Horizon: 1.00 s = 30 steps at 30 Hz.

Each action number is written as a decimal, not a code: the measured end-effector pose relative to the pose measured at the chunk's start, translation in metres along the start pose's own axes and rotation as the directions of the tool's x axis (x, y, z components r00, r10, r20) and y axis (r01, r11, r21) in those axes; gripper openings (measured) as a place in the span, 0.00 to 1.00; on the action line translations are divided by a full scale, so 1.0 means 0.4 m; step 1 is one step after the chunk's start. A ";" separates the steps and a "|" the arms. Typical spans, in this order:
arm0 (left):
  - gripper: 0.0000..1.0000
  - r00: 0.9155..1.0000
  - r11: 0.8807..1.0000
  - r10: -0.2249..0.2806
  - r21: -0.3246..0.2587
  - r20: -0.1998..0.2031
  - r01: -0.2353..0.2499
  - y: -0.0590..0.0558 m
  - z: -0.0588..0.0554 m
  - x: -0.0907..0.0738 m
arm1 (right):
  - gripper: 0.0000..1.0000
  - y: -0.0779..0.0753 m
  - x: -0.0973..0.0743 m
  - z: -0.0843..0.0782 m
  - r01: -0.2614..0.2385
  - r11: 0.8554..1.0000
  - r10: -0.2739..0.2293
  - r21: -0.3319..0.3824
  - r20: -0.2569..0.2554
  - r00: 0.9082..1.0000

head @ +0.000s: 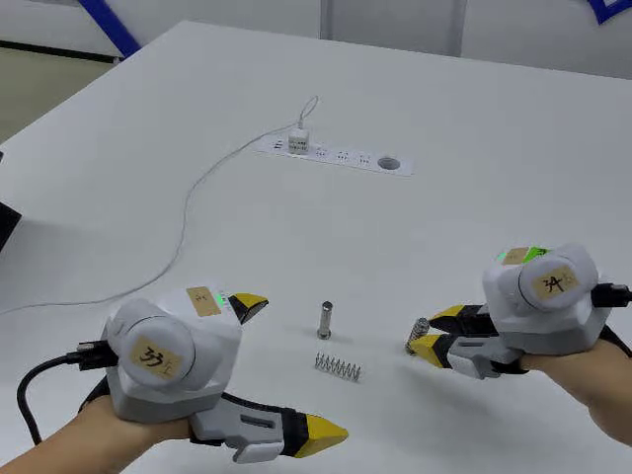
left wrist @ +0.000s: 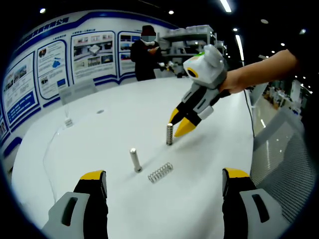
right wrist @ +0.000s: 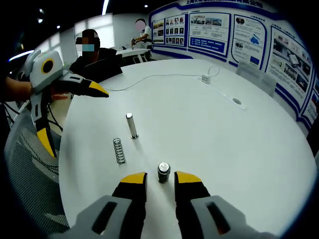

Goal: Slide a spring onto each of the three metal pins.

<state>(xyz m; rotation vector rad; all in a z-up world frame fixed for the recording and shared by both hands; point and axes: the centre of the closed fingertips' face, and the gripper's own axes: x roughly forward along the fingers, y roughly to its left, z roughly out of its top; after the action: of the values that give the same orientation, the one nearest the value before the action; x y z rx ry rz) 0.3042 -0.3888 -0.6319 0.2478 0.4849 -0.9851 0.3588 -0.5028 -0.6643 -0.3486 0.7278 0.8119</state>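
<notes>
White tabletop [head: 444,227], head view: bare steel pin [head: 324,321] stands upright, loose coil spring [head: 338,367] lying at its 5 o'clock. Left gripper view: left gripper [left wrist: 163,175] gapes wide, empty. Right gripper view: right gripper [right wrist: 160,179] narrowly parted around spring-sleeved pin [right wrist: 163,172], gap showing

A short silver metal pin [head: 324,320] stands upright and bare. Just in front of it a loose spring [head: 338,367] lies on its side. To the right, apart, a second pin [head: 418,335] stands upright with a fitted spring [right wrist: 163,174] coiled around its shaft.
</notes>
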 end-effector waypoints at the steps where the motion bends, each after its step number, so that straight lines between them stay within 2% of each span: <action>1: 0.99 1.000 1.000 0.000 0.003 0.001 0.000 -0.001 0.003 0.001 | 0.23 0.002 -0.003 0.000 -0.001 1.000 0.001 0.000 0.000 1.000; 8: 0.99 1.000 1.000 -0.006 0.014 0.012 0.006 -0.008 0.017 0.000 | 0.27 0.021 -0.016 -0.019 -0.021 1.000 0.021 -0.001 -0.027 0.999; 18: 0.99 1.000 1.000 -0.004 0.021 0.010 0.004 -0.007 0.013 -0.011 | 0.30 0.075 -0.021 -0.055 -0.066 0.998 0.066 0.007 -0.056 0.996; 23: 0.99 1.000 1.000 0.002 0.016 0.009 -0.002 -0.003 0.010 -0.016 | 0.30 0.106 -0.012 -0.055 -0.091 0.996 0.091 0.004 -0.051 0.995; 30: 1.00 1.000 1.000 0.000 0.007 0.016 -0.001 -0.004 0.008 -0.025 | 0.30 0.140 0.011 -0.034 -0.119 0.992 0.118 -0.032 -0.034 0.992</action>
<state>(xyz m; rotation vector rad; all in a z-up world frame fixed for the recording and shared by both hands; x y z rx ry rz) 0.2991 -0.3836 -0.6241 0.2466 0.4671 -0.9878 0.3121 -0.4714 -0.6776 -0.3519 0.7704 0.9338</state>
